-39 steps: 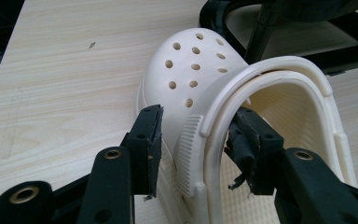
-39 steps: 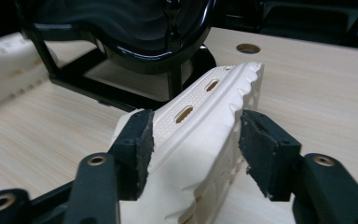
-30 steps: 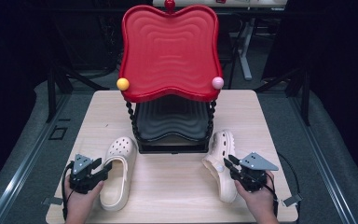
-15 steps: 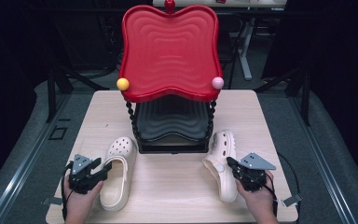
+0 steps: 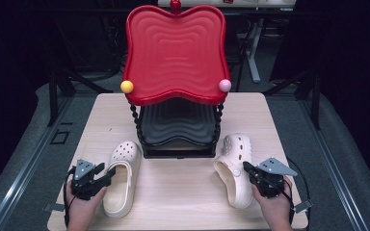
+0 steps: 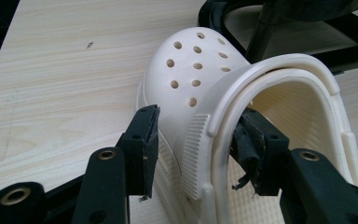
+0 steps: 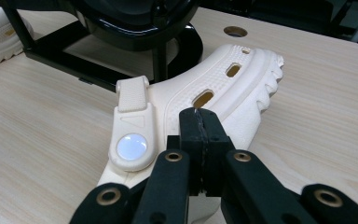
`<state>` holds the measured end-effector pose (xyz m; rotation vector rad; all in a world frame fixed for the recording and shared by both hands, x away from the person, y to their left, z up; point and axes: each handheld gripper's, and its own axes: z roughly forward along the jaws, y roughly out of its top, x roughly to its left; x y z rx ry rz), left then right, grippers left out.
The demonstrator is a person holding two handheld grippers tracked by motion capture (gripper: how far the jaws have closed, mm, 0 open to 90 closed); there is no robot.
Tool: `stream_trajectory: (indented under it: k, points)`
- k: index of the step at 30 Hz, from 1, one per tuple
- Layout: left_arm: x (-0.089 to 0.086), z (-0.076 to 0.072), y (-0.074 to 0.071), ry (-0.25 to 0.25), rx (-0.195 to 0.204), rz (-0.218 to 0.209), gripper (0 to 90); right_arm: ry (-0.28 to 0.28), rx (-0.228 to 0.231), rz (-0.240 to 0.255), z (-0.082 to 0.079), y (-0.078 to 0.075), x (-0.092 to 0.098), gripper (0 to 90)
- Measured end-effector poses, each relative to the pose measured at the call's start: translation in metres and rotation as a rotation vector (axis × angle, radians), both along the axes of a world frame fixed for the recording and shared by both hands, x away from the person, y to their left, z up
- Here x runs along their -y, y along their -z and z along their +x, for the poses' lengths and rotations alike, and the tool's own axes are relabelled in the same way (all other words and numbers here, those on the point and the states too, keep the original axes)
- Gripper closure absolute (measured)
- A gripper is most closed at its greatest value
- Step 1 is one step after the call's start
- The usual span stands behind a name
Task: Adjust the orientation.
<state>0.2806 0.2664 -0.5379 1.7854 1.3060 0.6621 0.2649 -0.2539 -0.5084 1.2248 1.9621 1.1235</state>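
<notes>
Right gripper (image 7: 200, 122): jaws have just been closing and now stand pressed together, pads flat against each other just short of the right clog (image 7: 205, 100)'s side wall. Nothing between them, no grip on the shoe. Left gripper (image 6: 196, 140): jaws spread, straddling the wall of the left clog (image 6: 193, 79) at the strap hinge, one pad outside by the ribbed patch, one inside the foot opening; a gap shows at the outer pad, so not yet pinching.

Both cream clogs lie on the wooden table (image 5: 173, 192), one at each front corner of the two-tier rack (image 5: 176, 139), red tray (image 5: 173, 53) on top, black tray below. Right clog is tipped on its side, sole ridges and strap rivet showing; left clog sits upright.

To do this well, I'd say: close the left on the wall near the hinge, where it's stiff, before lifting. Right should reopen and take the clog's rim or heel strap; shut jaws can only nudge. Keep clear of the rack's posts.
</notes>
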Motion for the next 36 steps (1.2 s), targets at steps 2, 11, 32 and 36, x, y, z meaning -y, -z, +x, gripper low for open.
stream_trajectory:
  k: [2, 11, 32, 36]
  points:
    - [-0.001, 0.0, 0.0, -0.001, 0.001, -0.001, 51.5, 0.005, -0.001, 0.005, 0.0, 0.0, 0.002, 89.9]
    - [0.0, 0.001, 0.001, 0.0, 0.001, -0.005, 51.5, 0.081, -0.027, 0.021, 0.0, 0.001, 0.024, 90.0]
    - [0.0, 0.002, 0.0, 0.003, -0.003, -0.005, 51.3, 0.201, -0.277, 0.255, 0.033, 0.048, 0.082, 90.0]
    - [-0.001, 0.002, 0.001, 0.002, 0.0, -0.005, 51.1, 0.213, -0.269, 0.222, 0.033, 0.047, 0.08, 90.0]
